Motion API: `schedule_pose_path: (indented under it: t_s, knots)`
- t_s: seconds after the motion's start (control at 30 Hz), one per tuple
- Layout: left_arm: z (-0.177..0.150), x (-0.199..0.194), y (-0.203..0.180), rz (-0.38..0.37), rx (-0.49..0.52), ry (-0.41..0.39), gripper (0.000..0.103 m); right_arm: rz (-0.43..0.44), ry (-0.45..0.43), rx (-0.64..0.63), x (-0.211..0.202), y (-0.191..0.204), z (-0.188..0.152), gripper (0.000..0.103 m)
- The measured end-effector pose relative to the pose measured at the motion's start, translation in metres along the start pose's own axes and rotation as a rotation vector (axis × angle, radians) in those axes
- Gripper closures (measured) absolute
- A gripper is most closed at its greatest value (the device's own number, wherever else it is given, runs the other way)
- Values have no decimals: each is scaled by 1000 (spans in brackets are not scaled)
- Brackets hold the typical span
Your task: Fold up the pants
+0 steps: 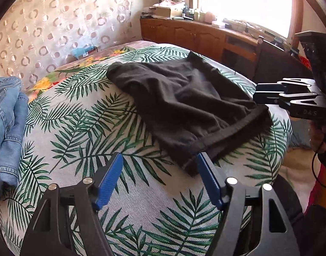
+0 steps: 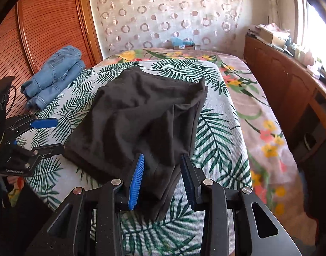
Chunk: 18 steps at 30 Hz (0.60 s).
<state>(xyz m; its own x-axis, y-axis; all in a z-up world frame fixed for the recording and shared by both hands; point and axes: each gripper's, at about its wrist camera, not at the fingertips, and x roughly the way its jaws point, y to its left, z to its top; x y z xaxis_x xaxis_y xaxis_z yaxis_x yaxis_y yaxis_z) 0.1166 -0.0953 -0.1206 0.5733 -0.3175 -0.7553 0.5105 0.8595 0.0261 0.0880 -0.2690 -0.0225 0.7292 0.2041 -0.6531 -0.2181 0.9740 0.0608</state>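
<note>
Two hand-held grippers hover over black pants (image 2: pixel 139 115) that lie partly folded and rumpled on a bed with a palm-leaf cover (image 1: pixel 81 128). The left gripper (image 1: pixel 159 178) has its blue-padded fingers spread wide and holds nothing; the near hem corner of the pants lies just ahead of it, against the inner side of its right finger. The right gripper (image 2: pixel 163 180) is also wide open and empty, with a drooping fold of the pants sitting between its fingers, close to the edge of the bed. Folded blue jeans (image 2: pixel 54 74) rest well beyond the left gripper, toward the far left side of the bed.

Judging from the loose, wrinkled layers, a pinch taken now could catch only the top layer, so the fold would drag apart or skew when lifted. Cloth hanging near the bed edge could also slide off if it is tugged toward the person.
</note>
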Motion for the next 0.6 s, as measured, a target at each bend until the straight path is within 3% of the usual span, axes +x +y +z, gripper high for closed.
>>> schedule_pose_path:
  t_s: [0.3,0.6]
  knots:
    - [5,9,-11,-1,33,26,55,-12,7,-6,6,12,-14,66]
    - [3,14,-19,-14,42,43,56,-6,8,17,4,10,-22,66]
